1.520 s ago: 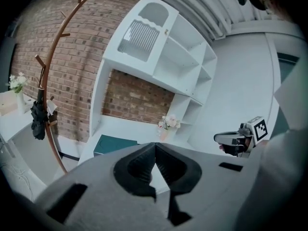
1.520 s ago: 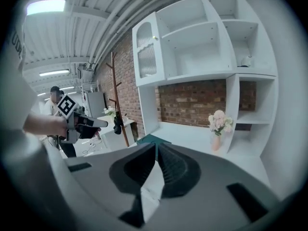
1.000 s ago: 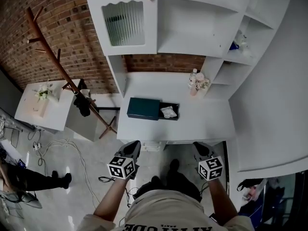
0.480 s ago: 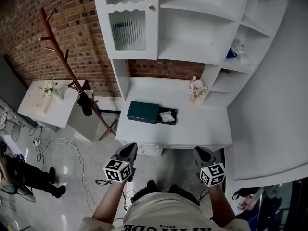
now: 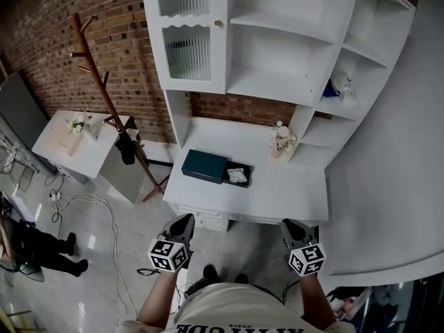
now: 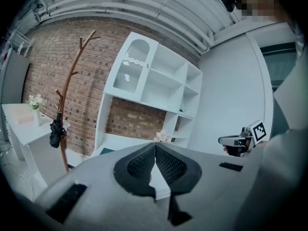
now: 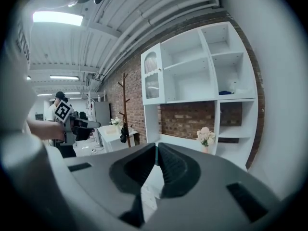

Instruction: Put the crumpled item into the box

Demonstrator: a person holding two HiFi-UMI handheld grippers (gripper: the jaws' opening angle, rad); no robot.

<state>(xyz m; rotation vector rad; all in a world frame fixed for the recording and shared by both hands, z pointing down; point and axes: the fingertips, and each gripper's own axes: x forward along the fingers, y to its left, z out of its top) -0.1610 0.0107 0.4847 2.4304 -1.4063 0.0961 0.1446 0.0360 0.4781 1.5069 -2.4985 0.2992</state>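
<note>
A dark teal box (image 5: 204, 166) rests on the white desk (image 5: 277, 193) under the shelves. A crumpled white item (image 5: 237, 175) lies in the black open tray against the box's right side. Both grippers hang in front of the desk, well short of its edge and away from the box. My left gripper (image 5: 184, 220) is shut and empty, its jaws meeting at the tips (image 6: 155, 145). My right gripper (image 5: 292, 225) is also shut with nothing between its pads (image 7: 156, 146). Each gripper shows in the other's view: the right gripper (image 6: 236, 141) and the left gripper (image 7: 81, 124).
A white shelf unit (image 5: 277, 47) rises over the desk, with a vase of flowers (image 5: 281, 139) at the back right. A wooden coat rack (image 5: 104, 103) and a small white table (image 5: 69, 141) stand at left. Cables (image 5: 83, 207) and a person (image 5: 35, 245) are on the floor.
The view has drawn back from the desk, so the box and desk look smaller and farther away. Both grippers sit lower in view and stay shut.
</note>
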